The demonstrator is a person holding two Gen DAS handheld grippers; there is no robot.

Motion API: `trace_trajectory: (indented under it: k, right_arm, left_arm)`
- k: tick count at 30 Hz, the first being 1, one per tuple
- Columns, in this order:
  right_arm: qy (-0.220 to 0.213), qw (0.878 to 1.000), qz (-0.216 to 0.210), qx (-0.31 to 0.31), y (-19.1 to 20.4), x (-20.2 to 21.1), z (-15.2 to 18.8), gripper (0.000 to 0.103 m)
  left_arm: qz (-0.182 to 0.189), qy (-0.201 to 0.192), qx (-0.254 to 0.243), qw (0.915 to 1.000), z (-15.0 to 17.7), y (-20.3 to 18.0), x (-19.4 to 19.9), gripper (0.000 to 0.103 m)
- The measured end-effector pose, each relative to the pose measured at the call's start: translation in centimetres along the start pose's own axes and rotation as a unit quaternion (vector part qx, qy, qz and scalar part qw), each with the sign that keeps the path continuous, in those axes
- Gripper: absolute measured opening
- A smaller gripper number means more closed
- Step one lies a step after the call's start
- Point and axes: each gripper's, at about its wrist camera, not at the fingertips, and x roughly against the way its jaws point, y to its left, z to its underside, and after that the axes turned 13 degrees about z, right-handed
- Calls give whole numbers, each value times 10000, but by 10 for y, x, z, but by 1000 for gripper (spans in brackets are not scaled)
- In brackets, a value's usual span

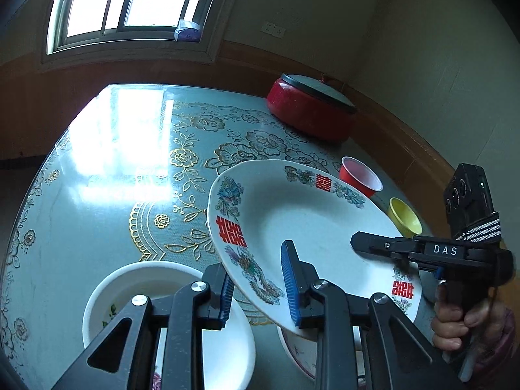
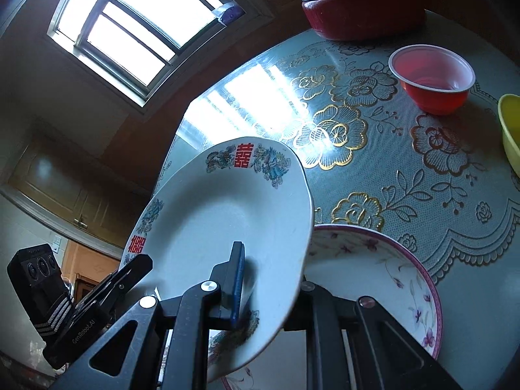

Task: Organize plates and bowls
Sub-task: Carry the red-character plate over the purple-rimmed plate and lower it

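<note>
A white oval plate (image 1: 308, 214) with red characters and dragon prints hangs tilted above the table, held from both sides. My left gripper (image 1: 258, 292) is shut on its near rim, one blue pad above and one below. My right gripper (image 2: 271, 287) is shut on the opposite rim (image 2: 227, 208); its far finger is hidden behind the plate. In the left wrist view the right gripper (image 1: 360, 242) lies across the plate's right part. A white bowl (image 1: 162, 279) sits under my left gripper. A floral bowl with a purple rim (image 2: 390, 269) sits under the plate's right edge.
A red plastic cup (image 2: 432, 78) and a yellow bowl (image 2: 512, 130) stand farther back on the right. A red pot with a dark lid (image 1: 312, 110) sits at the table's far edge. The table (image 1: 113, 178) has a blue floral cover. A hand (image 1: 461, 318) grips the right handle.
</note>
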Motion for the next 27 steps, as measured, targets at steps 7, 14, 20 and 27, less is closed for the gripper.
trace_trajectory:
  k: [7, 14, 20, 27]
  right_arm:
    - [-46, 10000, 37, -65, -12, 26, 24, 17]
    - [-67, 9997, 149, -171, -25, 46, 45, 18]
    - [-57, 9993, 270, -240, -37, 57, 61, 19]
    - [92, 9986, 395, -330, -55, 54, 76, 18]
  left_arm:
    - [218, 50, -68, 9997, 19, -24, 13, 29]
    - [412, 154, -124, 9990, 34, -44, 14, 29]
    - [540, 294, -142, 9980, 51, -58, 11, 30]
    - [601, 556, -20, 9966, 70, -62, -3, 31]
